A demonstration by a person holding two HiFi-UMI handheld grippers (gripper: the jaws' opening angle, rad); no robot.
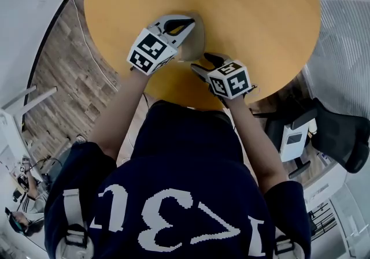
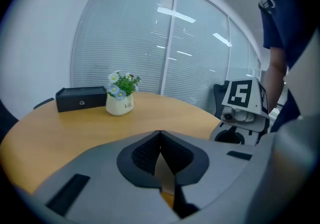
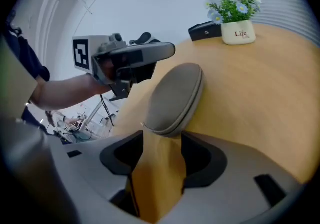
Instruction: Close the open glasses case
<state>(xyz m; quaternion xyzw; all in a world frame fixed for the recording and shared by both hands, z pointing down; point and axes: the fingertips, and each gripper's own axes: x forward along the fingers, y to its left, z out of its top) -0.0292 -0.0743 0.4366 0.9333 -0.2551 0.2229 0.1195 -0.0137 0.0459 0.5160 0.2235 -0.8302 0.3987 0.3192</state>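
The grey-brown glasses case [image 3: 175, 95] lies on the round wooden table [image 1: 260, 15] near its front edge, its lid down on the base with only a thin seam showing. It also shows between the two grippers in the head view as the case [image 1: 195, 41]. My right gripper [image 3: 160, 140] is open, and the case's near end sits just ahead of its tips without touching the pads. My left gripper [image 2: 160, 135] is shut with nothing in it. In the right gripper view the left gripper [image 3: 135, 58] hangs over the case's far left side; whether it touches I cannot tell.
A white pot of flowers [image 2: 120, 99] and a black box [image 2: 80, 99] stand at the table's far side. An office chair [image 1: 341, 136] is to the right of the table. The person's body is close against the near table edge.
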